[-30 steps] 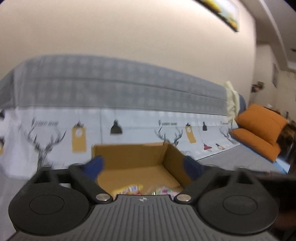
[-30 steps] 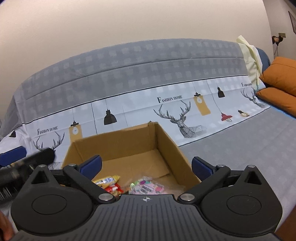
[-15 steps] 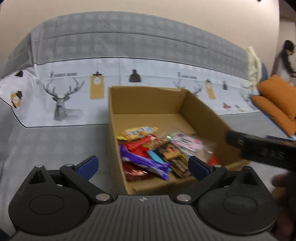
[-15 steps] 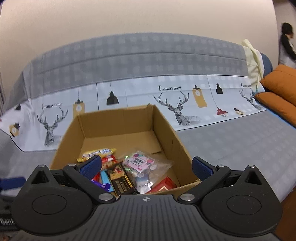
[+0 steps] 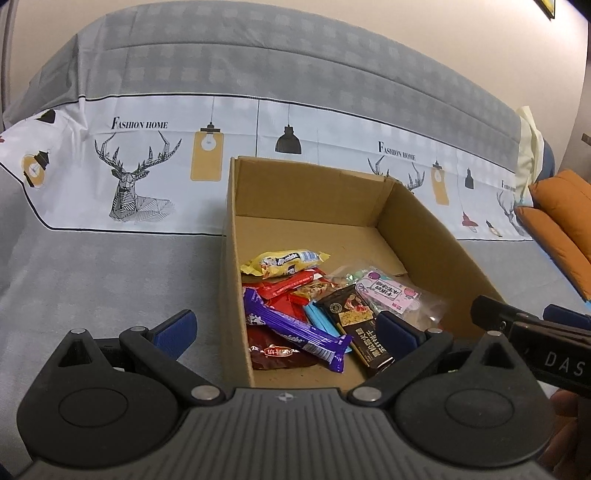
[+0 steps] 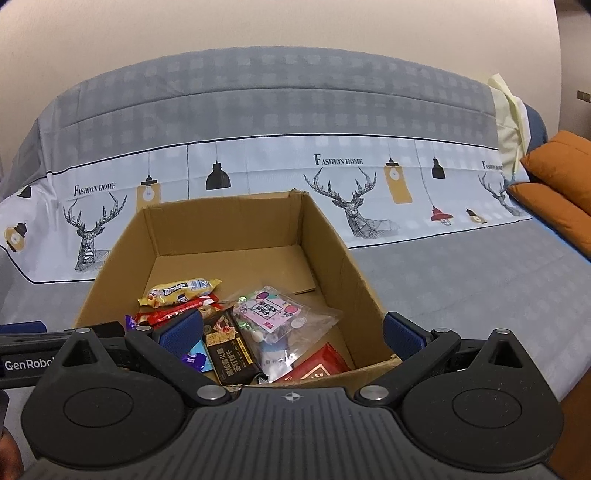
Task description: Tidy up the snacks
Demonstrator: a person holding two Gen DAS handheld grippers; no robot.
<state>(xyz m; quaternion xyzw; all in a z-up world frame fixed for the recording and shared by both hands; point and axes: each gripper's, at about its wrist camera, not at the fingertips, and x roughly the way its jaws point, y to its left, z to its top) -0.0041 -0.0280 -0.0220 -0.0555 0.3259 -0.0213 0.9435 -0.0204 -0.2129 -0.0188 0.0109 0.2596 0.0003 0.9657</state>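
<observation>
1. The bed [image 5: 92, 280], spread with a grey cover and a white band of stags and lamps, carries everything here; behind it a plain cream wall [image 6: 258, 33], and orange cushions [image 6: 557, 192] lie at its right end.
2. The cardboard box [image 5: 424, 229] sits open on the cover toward the bed's near edge, its far half showing bare floor.
3. And the snacks [image 6: 236, 332] are all heaped against the box's near wall: a purple bar [image 5: 295, 336], a dark packet [image 6: 227, 349], a clear pink-labelled bag [image 6: 277, 317], red wrappers, and a yellow bar [image 5: 284, 260] furthest back.
4. Left gripper [image 5: 284, 328] hovers over the box's near left corner, jaws spread wide with nothing between them; right gripper [image 6: 291, 334] hangs over the near wall, likewise parted and empty.
5. That heap fits snacks gathered in just as well as snacks waiting to be sorted, so no call on stage.
6. For any pick here, take the top, loose pieces singly; crinkly wrappers slip, so I'd close across a bar's narrow width.
</observation>
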